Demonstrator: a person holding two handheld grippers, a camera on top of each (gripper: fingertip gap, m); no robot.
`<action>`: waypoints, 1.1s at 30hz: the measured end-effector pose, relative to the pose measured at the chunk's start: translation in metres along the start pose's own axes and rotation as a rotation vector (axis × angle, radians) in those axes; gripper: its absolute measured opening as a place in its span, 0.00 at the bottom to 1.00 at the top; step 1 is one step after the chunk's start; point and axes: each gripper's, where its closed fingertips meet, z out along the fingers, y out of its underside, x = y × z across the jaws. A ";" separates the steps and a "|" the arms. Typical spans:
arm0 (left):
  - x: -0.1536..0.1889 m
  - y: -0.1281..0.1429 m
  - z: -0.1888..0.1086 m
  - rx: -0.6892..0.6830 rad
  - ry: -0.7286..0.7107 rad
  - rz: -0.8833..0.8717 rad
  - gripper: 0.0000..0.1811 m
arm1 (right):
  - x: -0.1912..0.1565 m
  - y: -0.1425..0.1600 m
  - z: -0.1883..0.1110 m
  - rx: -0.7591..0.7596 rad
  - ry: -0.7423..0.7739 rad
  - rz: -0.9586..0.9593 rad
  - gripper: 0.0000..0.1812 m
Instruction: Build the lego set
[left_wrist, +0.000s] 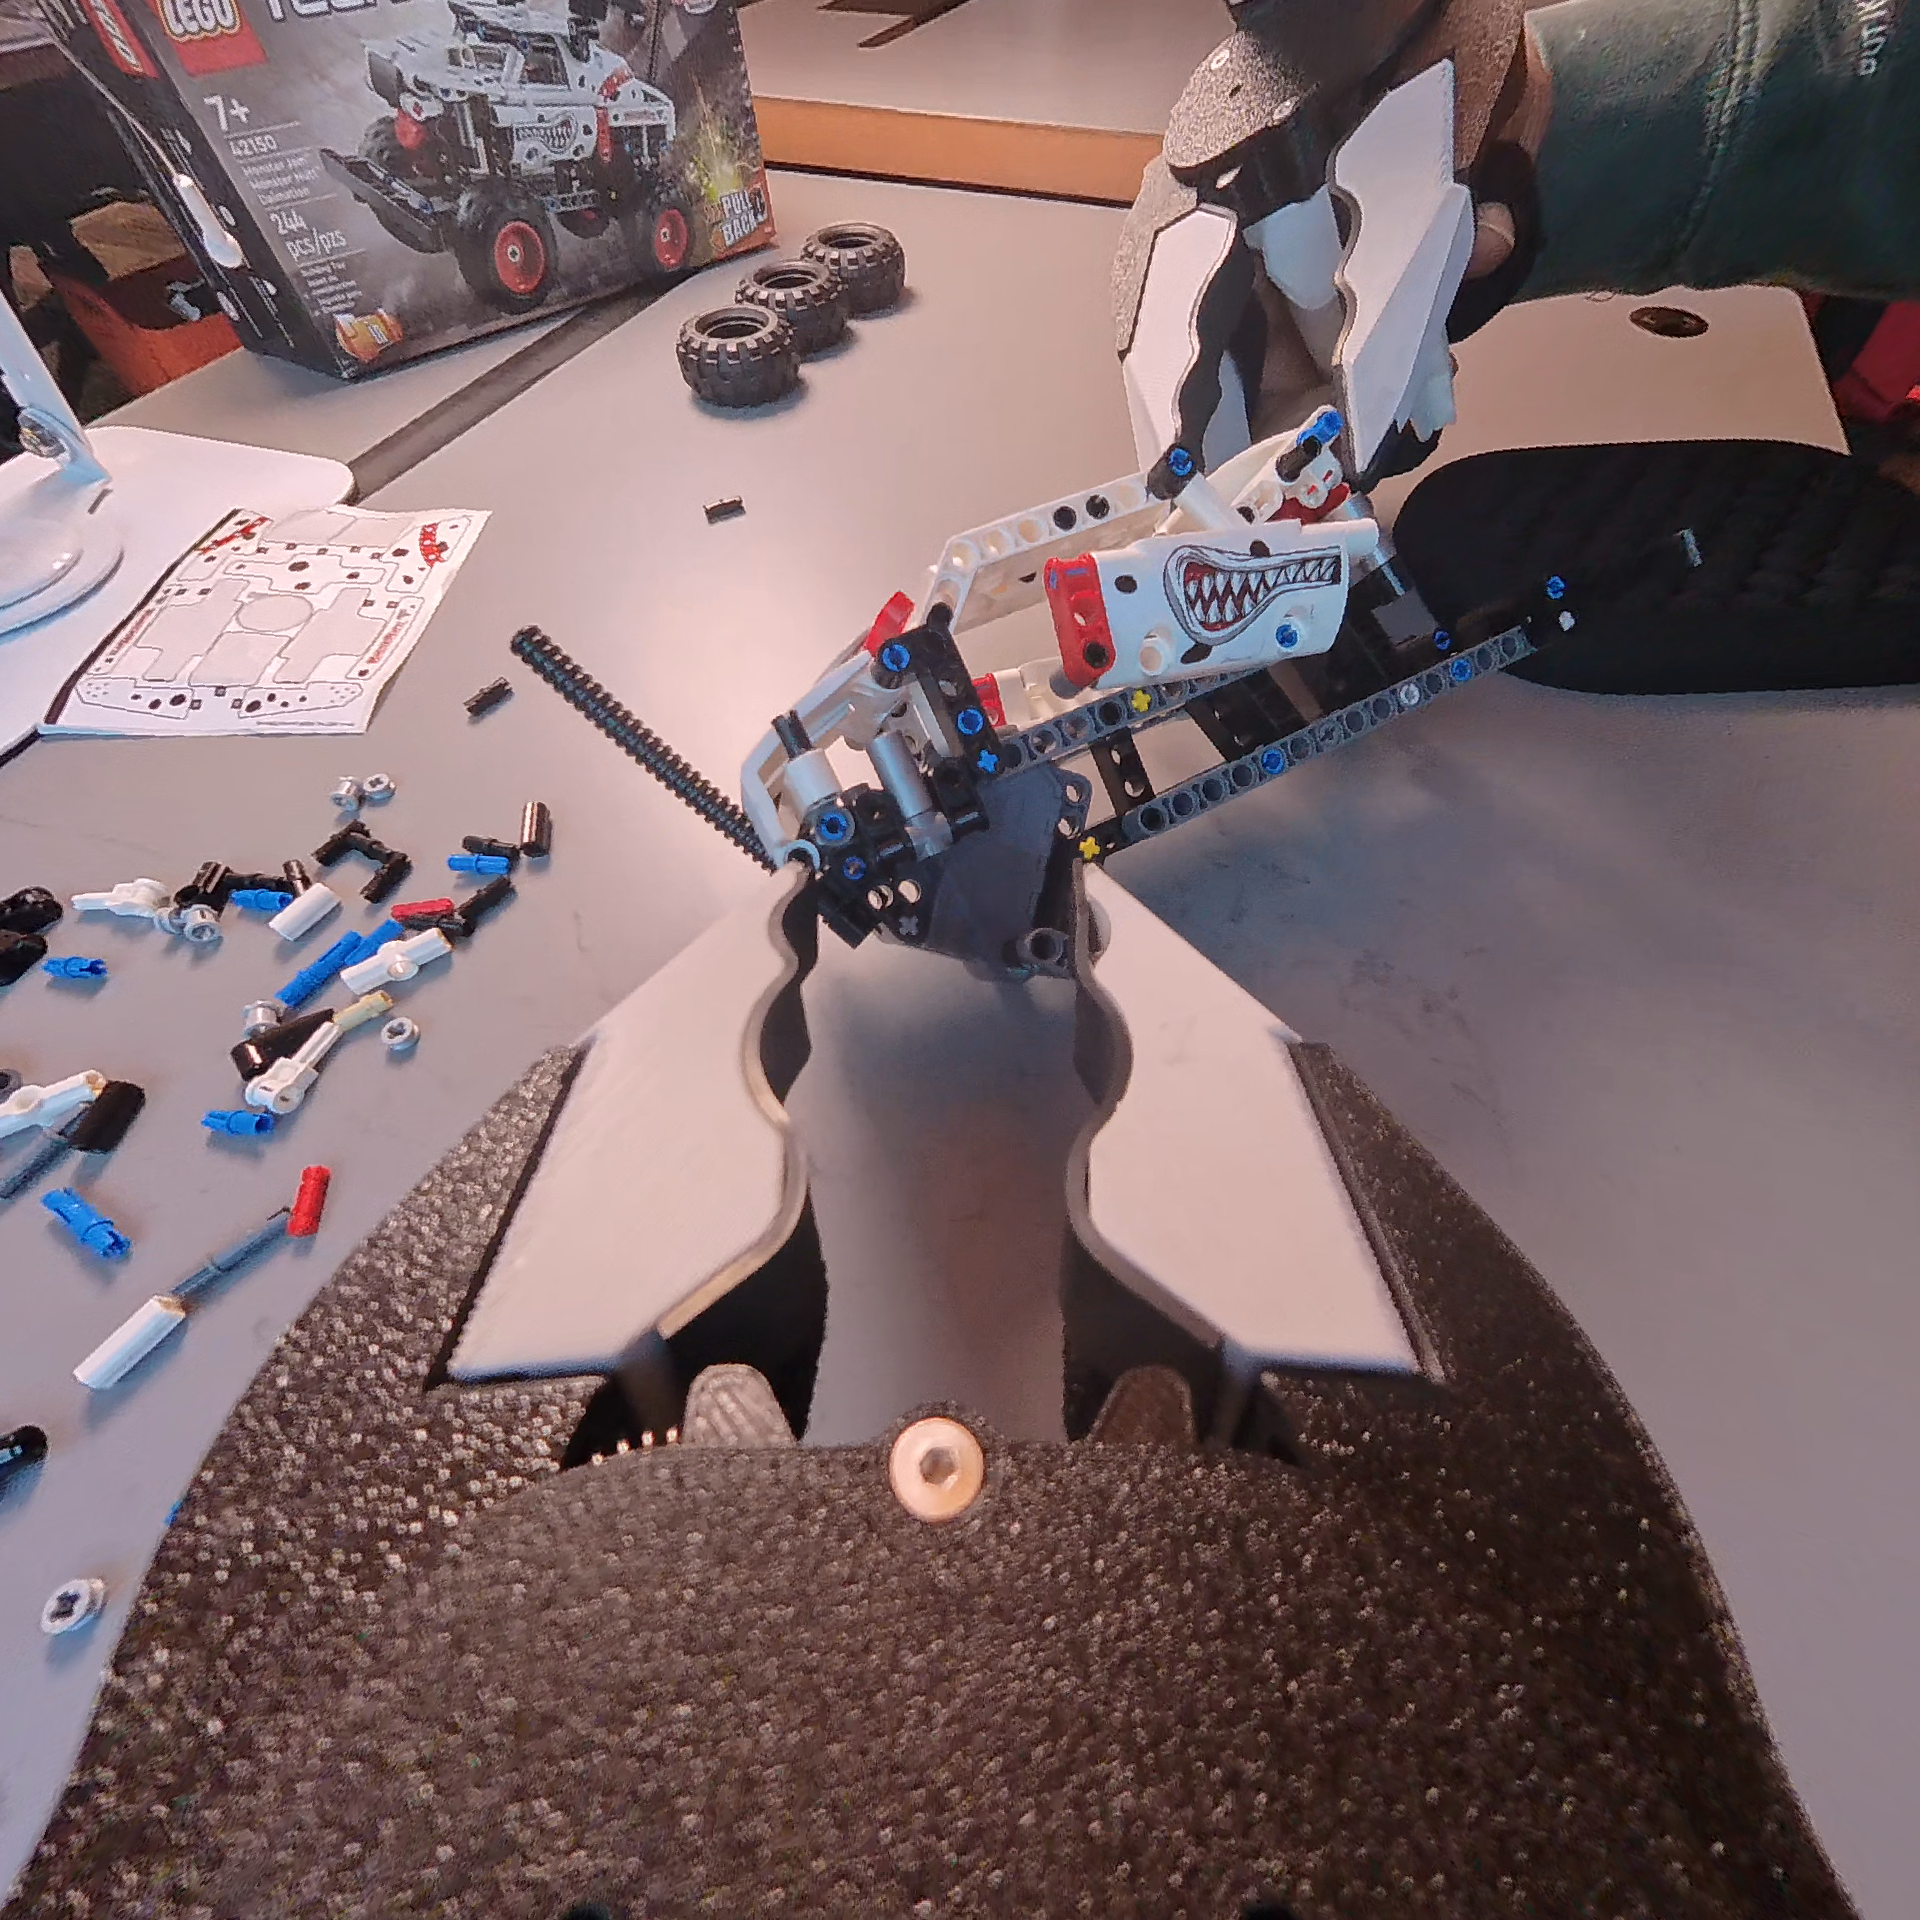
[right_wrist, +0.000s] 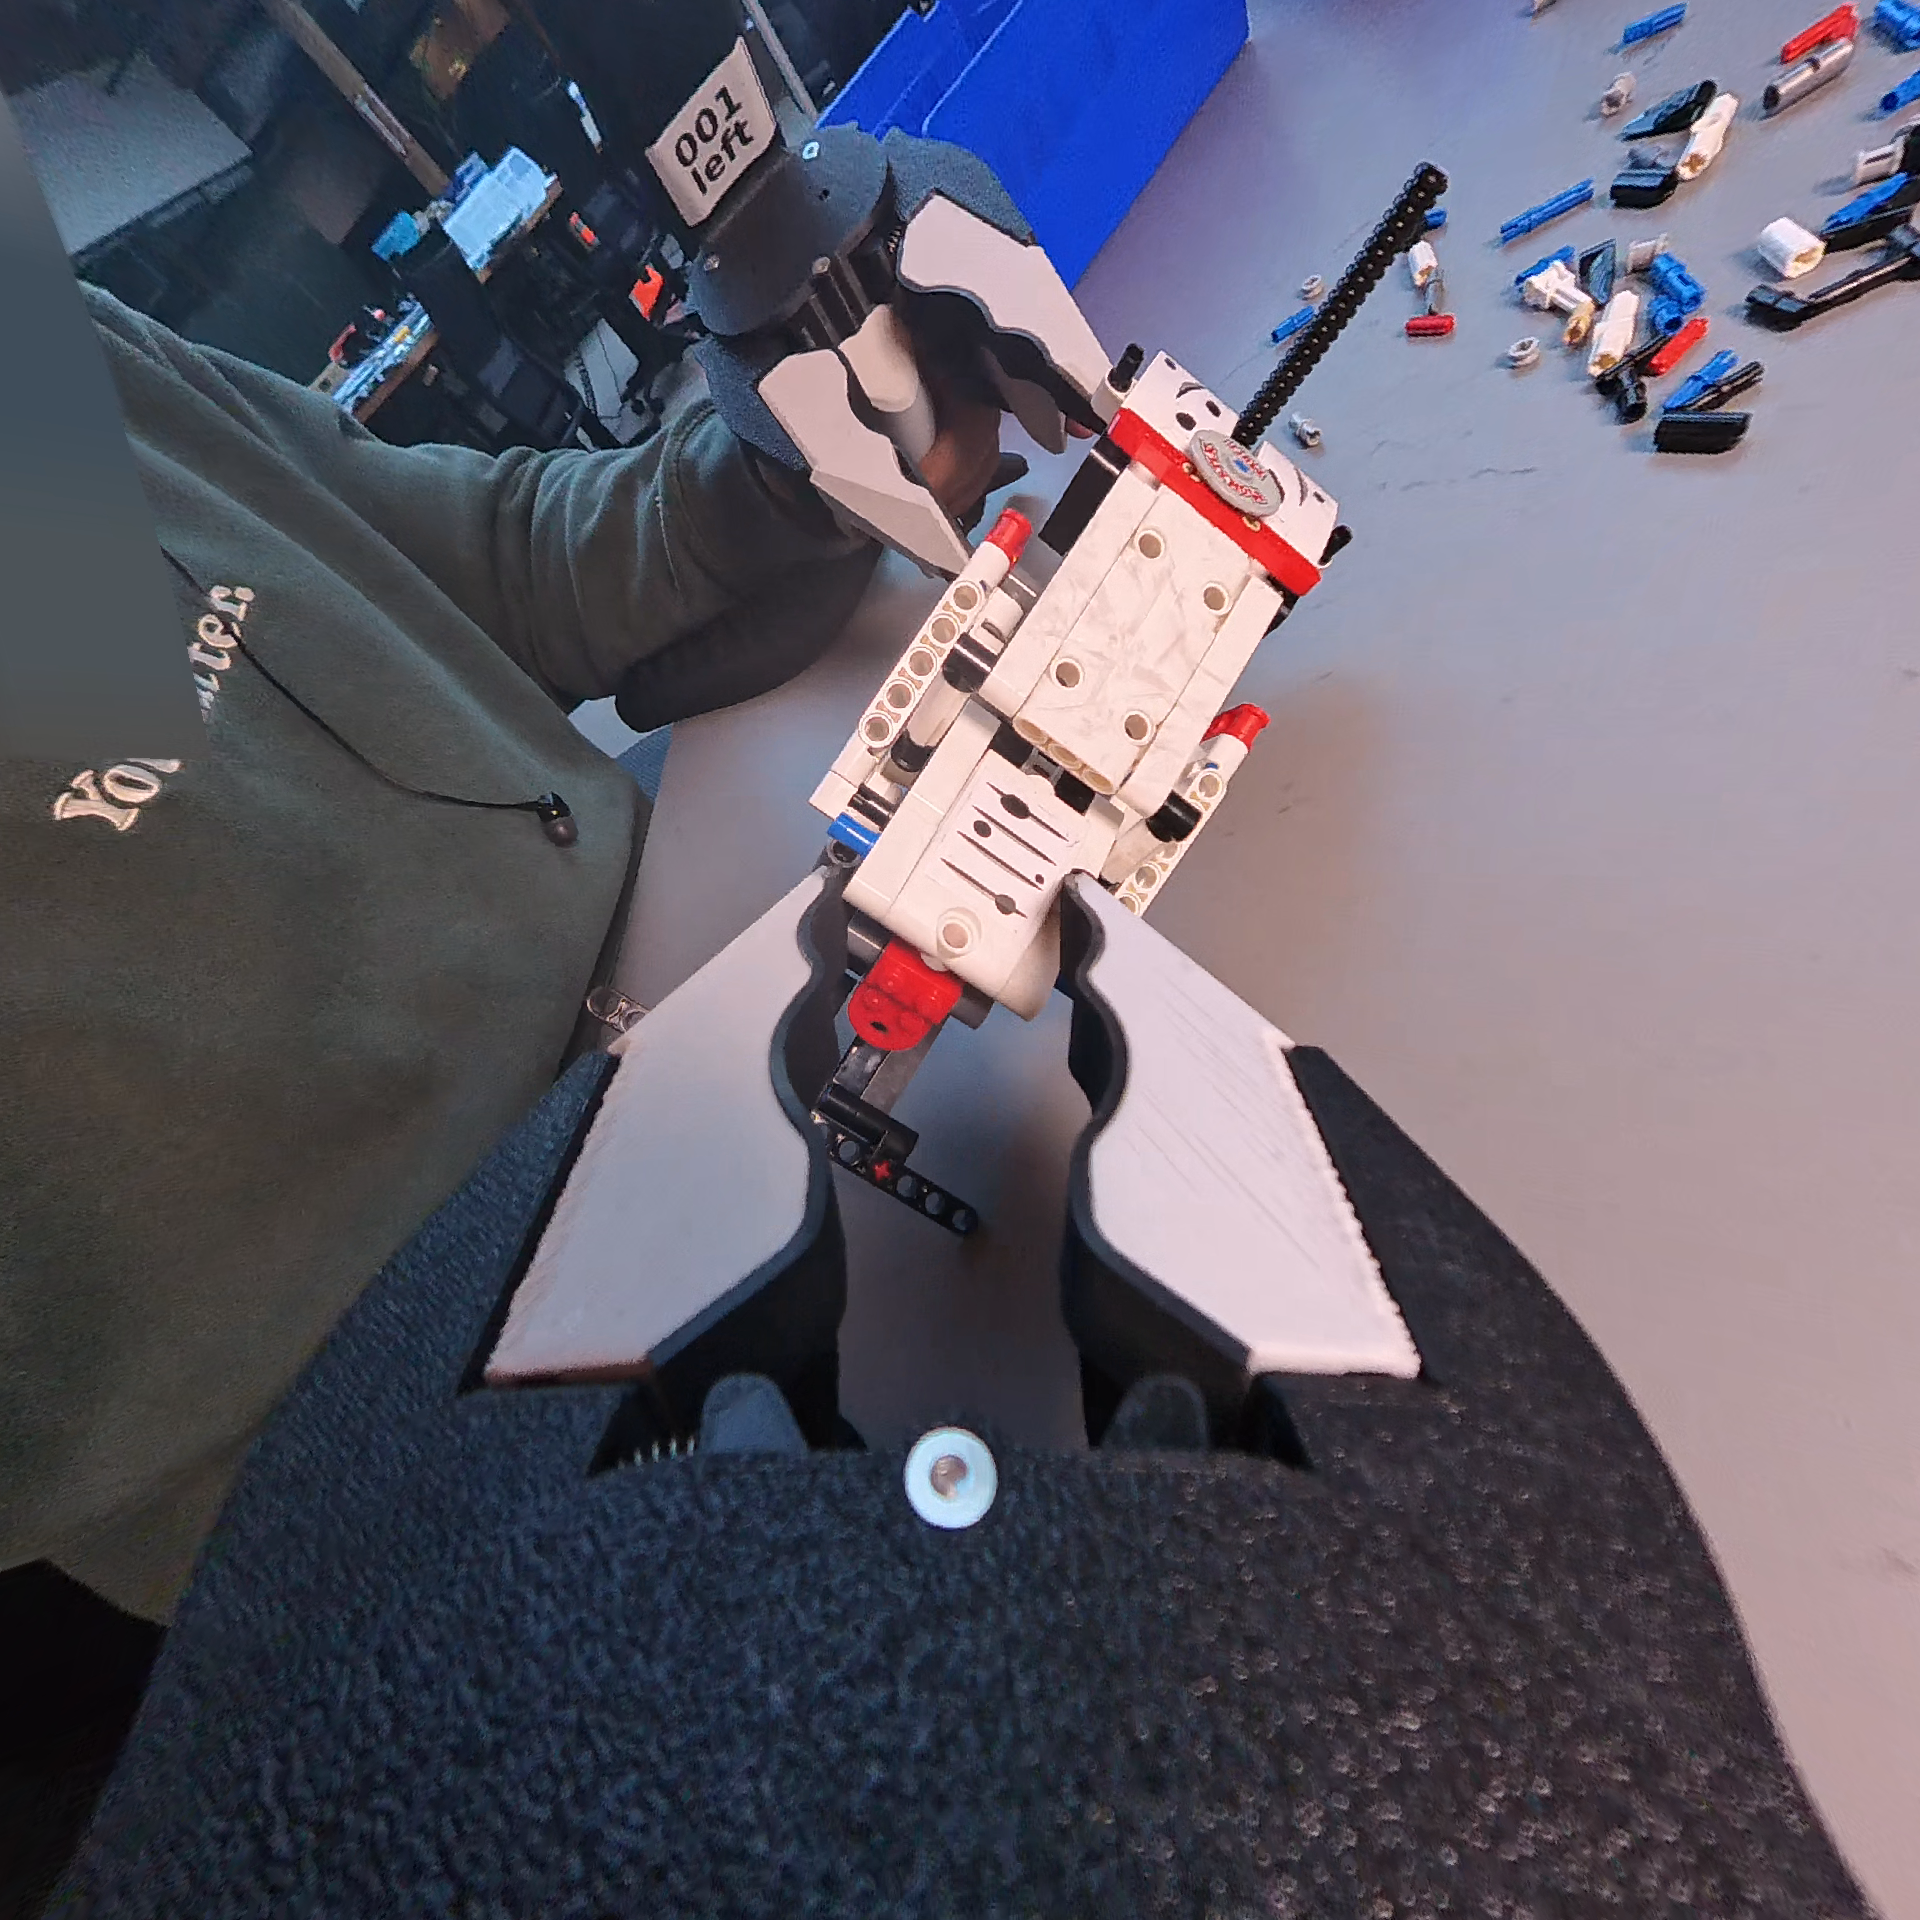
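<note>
The partly built white truck model (left_wrist: 1195, 603) has a shark-mouth side panel, red accents and a grey beam frame. It is held tilted above the grey table between both grippers. My left gripper (left_wrist: 935, 904) is shut on its dark grey end block. My right gripper (right_wrist: 945, 904) is shut on the white body's other end (right_wrist: 1070, 727). Each gripper also shows in the other's view, the right (left_wrist: 1278, 447) and the left (right_wrist: 1029, 478). A black ribbed hose (left_wrist: 634, 738) sticks out from the model's left-gripper end; it also shows in the right wrist view (right_wrist: 1340, 301).
Loose blue, black, white and red pieces (left_wrist: 312, 935) lie scattered on the table, also in the right wrist view (right_wrist: 1662, 260). Three black tyres (left_wrist: 790, 301), the set's box (left_wrist: 416, 156), a sticker sheet (left_wrist: 260, 623), a black mat (left_wrist: 1662, 561) and a blue bin (right_wrist: 1039, 104) surround them. A person's green sleeve (right_wrist: 623, 561) is close. There is about 12 cm between the tips of the two grippers.
</note>
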 end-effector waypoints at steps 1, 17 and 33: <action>0.000 0.000 0.000 0.001 0.001 0.000 0.26 | 0.000 0.000 0.000 0.001 -0.003 0.004 0.22; 0.001 0.000 0.000 0.005 0.009 -0.008 0.27 | 0.001 0.001 -0.001 0.024 -0.044 0.013 0.22; -0.012 -0.010 -0.011 0.054 -0.034 0.014 0.32 | -0.001 0.001 0.000 -0.003 -0.073 -0.011 0.22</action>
